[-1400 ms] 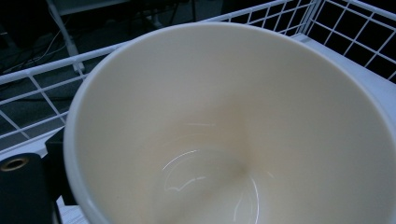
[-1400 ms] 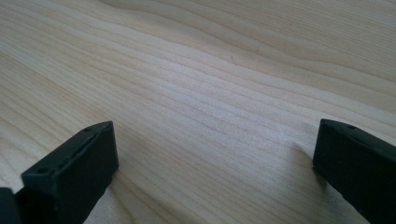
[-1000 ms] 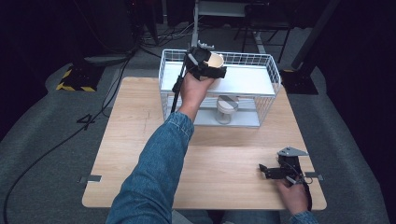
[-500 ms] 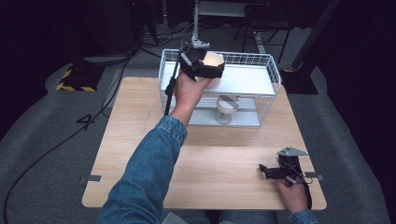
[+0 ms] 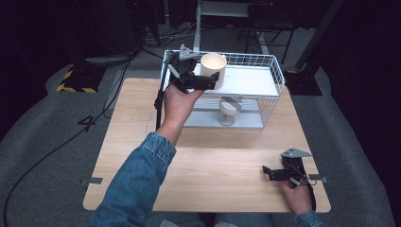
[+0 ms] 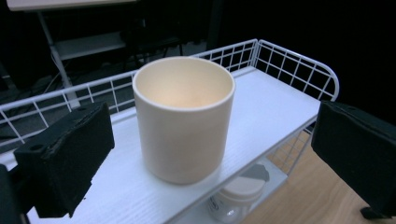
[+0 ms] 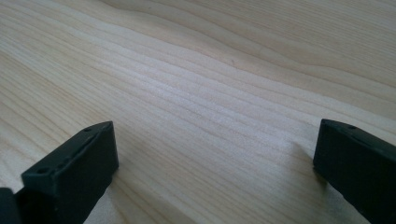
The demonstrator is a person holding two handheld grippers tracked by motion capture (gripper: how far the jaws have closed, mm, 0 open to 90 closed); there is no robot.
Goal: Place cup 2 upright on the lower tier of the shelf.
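Observation:
A cream cup (image 6: 183, 116) stands upright on the white top shelf of a wire rack (image 6: 280, 100), near its left end. My left gripper (image 6: 210, 135) is open around it, one black jaw well off each side and neither touching. From above, the cup (image 5: 213, 65) sits at the rack's (image 5: 274, 71) left end with my left gripper (image 5: 203, 72) beside it. My right gripper (image 5: 266, 173) rests open on the table's front right part, its jaws (image 7: 215, 144) wide apart over bare wood.
A small white jar (image 5: 230, 111) with a lid stands on the rack's lower shelf, also seen under the top shelf as the jar (image 6: 236, 196). The wooden table (image 5: 213, 165) spreads in front of the rack. Cables trail on the floor behind.
The left gripper carried the cup onto the rack's top shelf and opened; the cup now stands free between the jaws. The right gripper has not moved.

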